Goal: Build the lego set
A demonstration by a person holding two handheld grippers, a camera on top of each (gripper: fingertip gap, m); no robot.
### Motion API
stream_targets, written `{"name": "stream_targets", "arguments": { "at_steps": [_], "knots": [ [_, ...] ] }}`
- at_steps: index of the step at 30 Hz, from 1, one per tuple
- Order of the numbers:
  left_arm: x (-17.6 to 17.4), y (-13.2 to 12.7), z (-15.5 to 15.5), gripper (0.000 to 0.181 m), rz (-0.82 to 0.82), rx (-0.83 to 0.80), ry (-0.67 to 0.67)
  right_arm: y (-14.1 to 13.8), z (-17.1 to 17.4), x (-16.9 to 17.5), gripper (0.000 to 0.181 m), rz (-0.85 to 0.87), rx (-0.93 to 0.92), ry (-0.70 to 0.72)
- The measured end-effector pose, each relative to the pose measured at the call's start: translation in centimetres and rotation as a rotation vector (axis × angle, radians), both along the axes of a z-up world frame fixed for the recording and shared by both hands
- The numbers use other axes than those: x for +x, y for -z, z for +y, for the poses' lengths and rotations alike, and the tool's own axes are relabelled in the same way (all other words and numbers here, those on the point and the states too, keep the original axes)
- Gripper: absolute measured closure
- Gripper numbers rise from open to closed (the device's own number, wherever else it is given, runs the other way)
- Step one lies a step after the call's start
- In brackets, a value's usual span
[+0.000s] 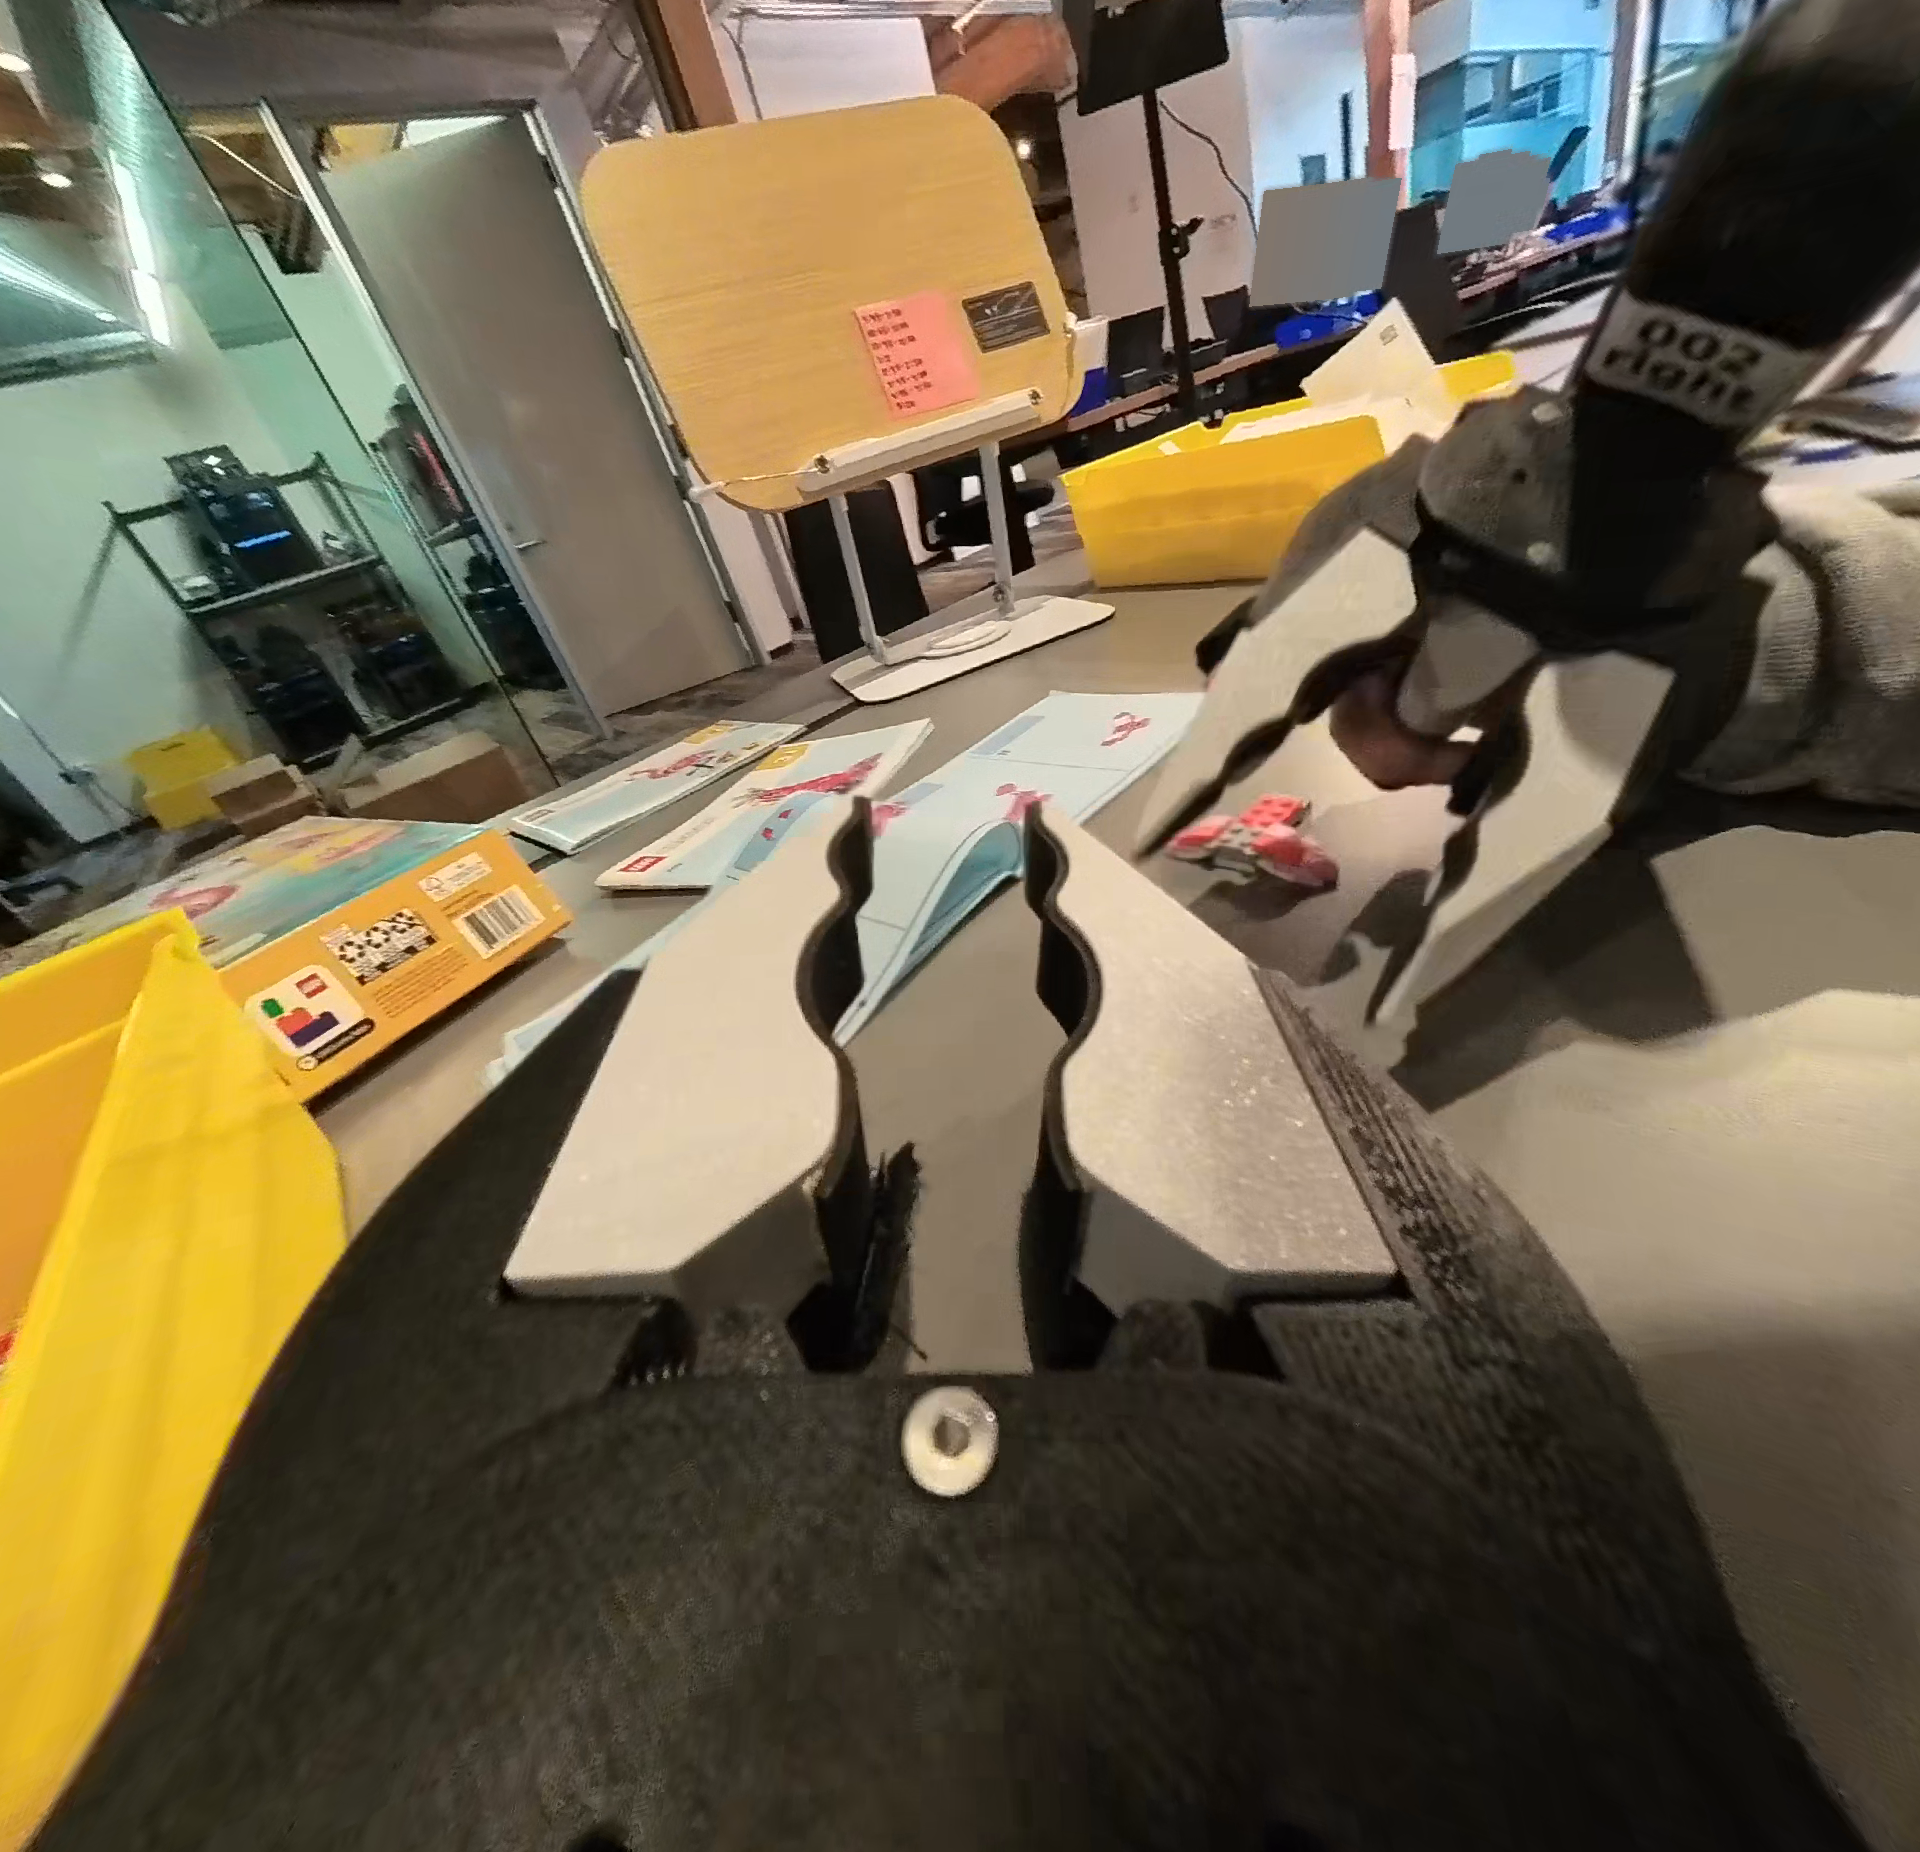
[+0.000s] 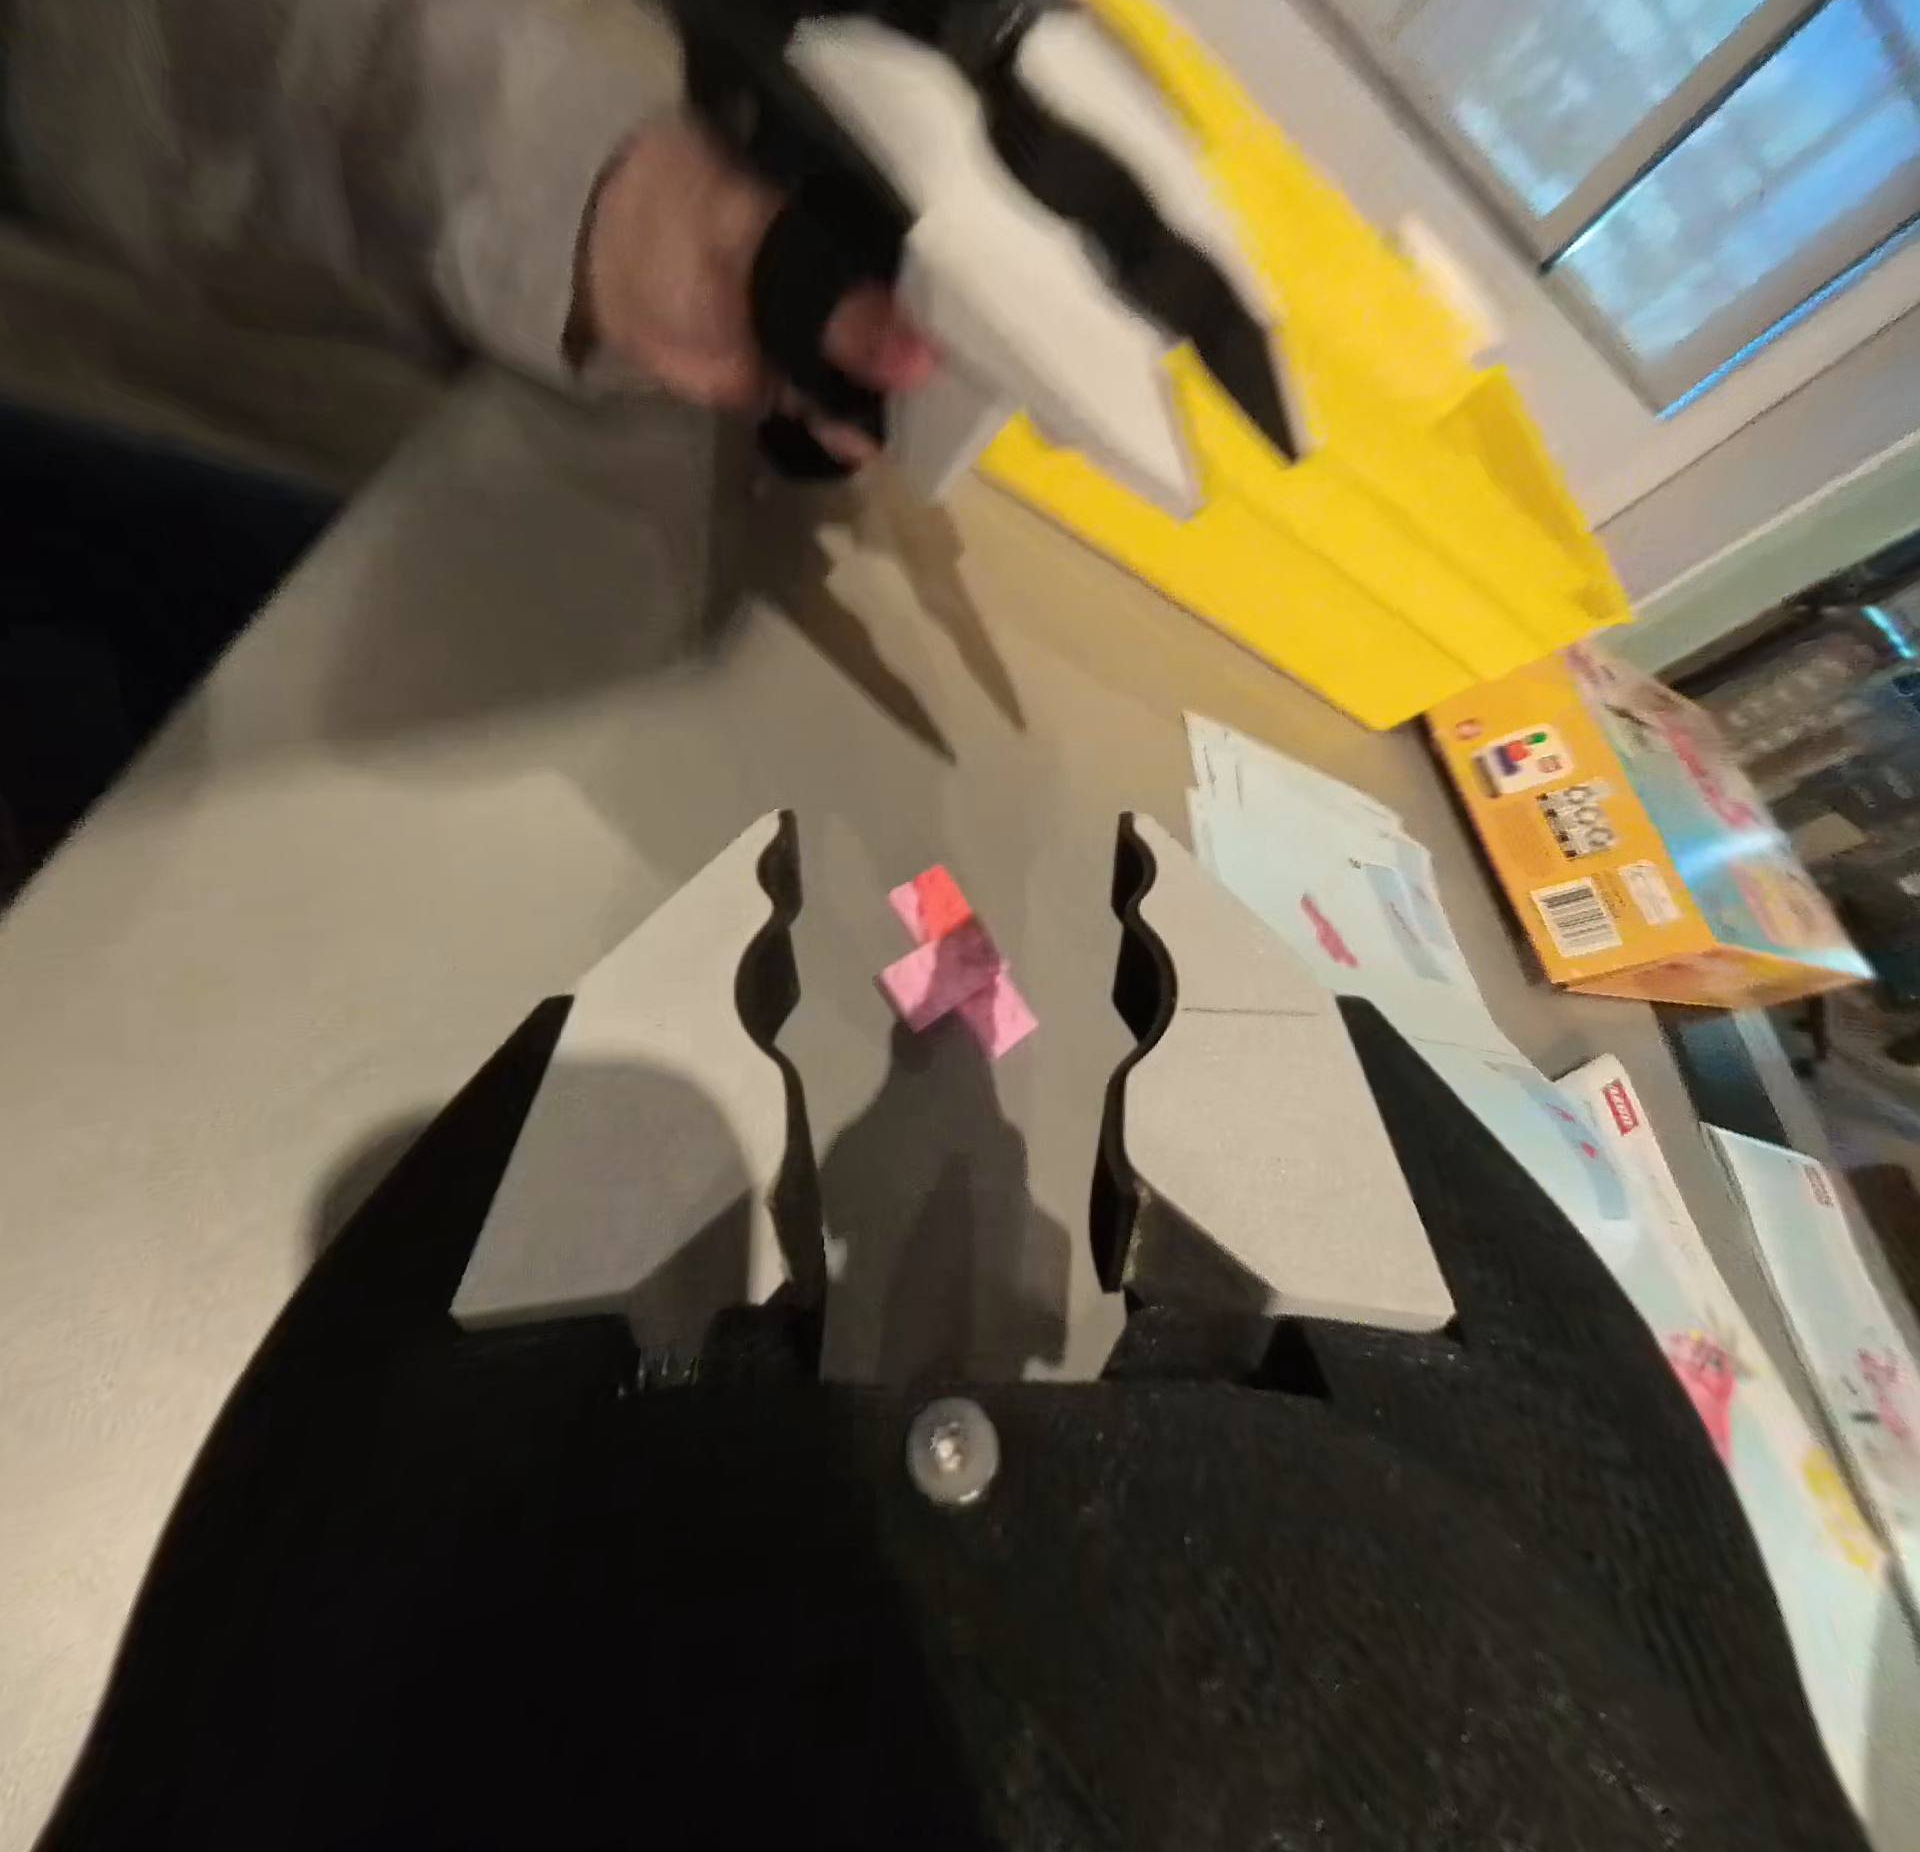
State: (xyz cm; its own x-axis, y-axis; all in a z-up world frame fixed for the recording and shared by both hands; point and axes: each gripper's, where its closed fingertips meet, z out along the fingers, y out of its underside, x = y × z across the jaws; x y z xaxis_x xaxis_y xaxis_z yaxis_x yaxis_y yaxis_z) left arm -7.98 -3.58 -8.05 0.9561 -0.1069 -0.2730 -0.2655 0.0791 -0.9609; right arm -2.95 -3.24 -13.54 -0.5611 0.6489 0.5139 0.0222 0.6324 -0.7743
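A small pink lego assembly (image 2: 956, 961) lay on the grey table (image 2: 312, 971), barely begun. The right gripper (image 2: 956, 846) hovered released above it; the left gripper (image 1: 943, 815) was released nearby, empty.

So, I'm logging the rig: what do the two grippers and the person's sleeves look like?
Both the left gripper and the right gripper have a black, grainy printed body and pale grey wedge fingers with wavy black inner edges. The right one bears a printed label. The sleeves are light grey.

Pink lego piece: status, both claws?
Right claw open, above small pink-and-red lego assembly on grey table. Left claw open, empty. Nothing between.
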Motion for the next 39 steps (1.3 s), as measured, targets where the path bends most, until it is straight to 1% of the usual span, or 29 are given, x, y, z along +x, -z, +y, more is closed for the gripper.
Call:
{"name": "stream_targets", "arguments": {
  "at_steps": [3, 6, 7, 8, 9, 10, 11, 12, 14, 16, 17, 18, 20, 22, 23, 26, 29, 31, 32, 33, 36, 39],
  "knots": [
    [-0.3, -0.5, -0.2, 0.153, 0.024, 0.031, -0.034, -3.7, 1.4, -0.2, 0.124, 0.150, -0.168, 0.048],
    [-0.6, -0.8, -0.4, 0.153, 0.050, 0.057, -0.067, -7.5, 2.5, 0.6, 0.137, 0.373, -0.310, 0.084],
    [-0.6, -1.0, -0.5, 0.153, 0.058, 0.070, -0.077, -8.3, 2.3, 0.9, 0.143, 0.412, -0.354, 0.070],
    [-0.7, -1.5, -0.8, 0.153, 0.065, 0.096, -0.090, -8.5, 1.9, 1.1, 0.144, 0.412, -0.387, 0.055],
    [-0.7, -2.4, -1.4, 0.155, 0.068, 0.145, -0.111, -8.3, 1.7, 1.0, 0.144, 0.394, -0.402, 0.051],
    [-0.7, -3.7, -2.4, 0.162, 0.059, 0.209, -0.139, -8.1, 1.4, 0.9, 0.143, 0.382, -0.400, 0.050],
    [-0.9, -5.0, -3.5, 0.171, 0.055, 0.257, -0.176, -8.0, 1.3, 0.9, 0.142, 0.382, -0.387, 0.051],
    [-1.5, -6.2, -4.8, 0.175, 0.062, 0.284, -0.236, -8.0, 1.4, 0.9, 0.142, 0.389, -0.375, 0.058],
    [-4.4, -8.5, -7.8, 0.179, 0.111, 0.302, -0.422, -8.6, 1.8, 1.1, 0.144, 0.422, -0.370, 0.083],
    [-8.1, -10.4, -10.6, 0.180, 0.144, 0.268, -0.576, -9.4, 2.1, 1.4, 0.146, 0.452, -0.383, 0.097],
    [-9.9, -10.7, -11.4, 0.180, 0.156, 0.206, -0.609, -9.7, 2.4, 1.5, 0.147, 0.465, -0.390, 0.107],
    [-11.6, -10.5, -11.5, 0.179, 0.180, 0.102, -0.610, -9.8, 2.7, 1.5, 0.149, 0.473, -0.393, 0.120],
    [-15.3, -9.0, -11.7, 0.170, 0.202, -0.152, -0.651, -9.6, 3.4, 1.3, 0.152, 0.479, -0.390, 0.146],
    [-19.1, -6.6, -12.1, 0.159, 0.154, -0.450, -0.724, -9.2, 3.8, 1.0, 0.152, 0.473, -0.386, 0.167],
    [-20.5, -5.4, -12.2, 0.160, 0.122, -0.580, -0.737, -9.2, 4.1, 0.8, 0.150, 0.476, -0.387, 0.182],
    [-23.4, -2.1, -11.3, 0.174, 0.066, -0.838, -0.687, -9.3, 4.4, 0.8, 0.148, 0.502, -0.373, 0.205],
    [-25.8, 2.2, -11.3, 0.172, -0.050, -1.140, -0.668, -9.2, 4.5, 0.7, 0.148, 0.507, -0.361, 0.213],
    [-26.2, 4.6, -10.3, 0.168, -0.191, -1.243, -0.623, -9.0, 4.5, 0.6, 0.148, 0.498, -0.357, 0.212],
    [-26.6, 5.4, -9.6, 0.159, -0.251, -1.263, -0.622, -8.9, 4.5, 0.5, 0.148, 0.494, -0.356, 0.211],
    [-27.3, 6.1, -9.2, 0.155, -0.291, -1.289, -0.646, -8.9, 4.4, 0.5, 0.149, 0.494, -0.353, 0.210],
    [-28.4, 8.2, -9.8, 0.154, -0.352, -1.436, -0.710, -8.8, 4.2, 0.5, 0.149, 0.498, -0.321, 0.209],
    [-29.0, 8.9, -10.2, 0.154, -0.373, -1.509, -0.759, -8.8, 3.7, 0.6, 0.151, 0.509, -0.275, 0.199]
  ]
}}
